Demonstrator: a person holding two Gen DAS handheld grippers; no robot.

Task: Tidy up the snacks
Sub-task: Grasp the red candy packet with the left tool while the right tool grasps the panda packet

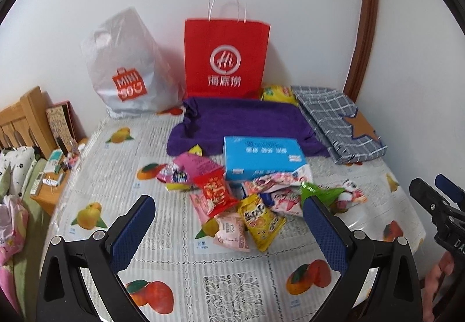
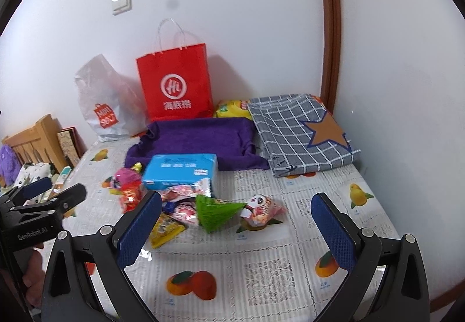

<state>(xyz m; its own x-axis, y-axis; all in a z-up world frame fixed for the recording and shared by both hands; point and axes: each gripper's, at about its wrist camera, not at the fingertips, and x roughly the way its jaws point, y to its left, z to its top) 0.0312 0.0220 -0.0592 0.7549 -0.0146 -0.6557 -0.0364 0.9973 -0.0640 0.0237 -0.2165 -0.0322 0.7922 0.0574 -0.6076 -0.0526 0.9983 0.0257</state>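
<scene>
A heap of snack packets lies mid-table: a red packet (image 1: 216, 191), a yellow packet (image 1: 261, 221), a pink packet (image 1: 231, 231), a green packet (image 2: 216, 210) and a panda-print packet (image 2: 261, 210). A blue box (image 1: 261, 157) sits behind them, before a purple fabric tray (image 1: 247, 121). My left gripper (image 1: 229, 214) is open, held just short of the heap. My right gripper (image 2: 237, 210) is open, also near the heap, empty. Each gripper shows at the edge of the other's view.
A red paper bag (image 1: 226, 60) and a white Miniso plastic bag (image 1: 128, 71) stand against the back wall. A folded grey checked cloth (image 1: 340, 121) lies at the back right. A yellow bag (image 1: 276, 93) sits behind the tray. A wooden headboard and bedside clutter (image 1: 55, 165) are left.
</scene>
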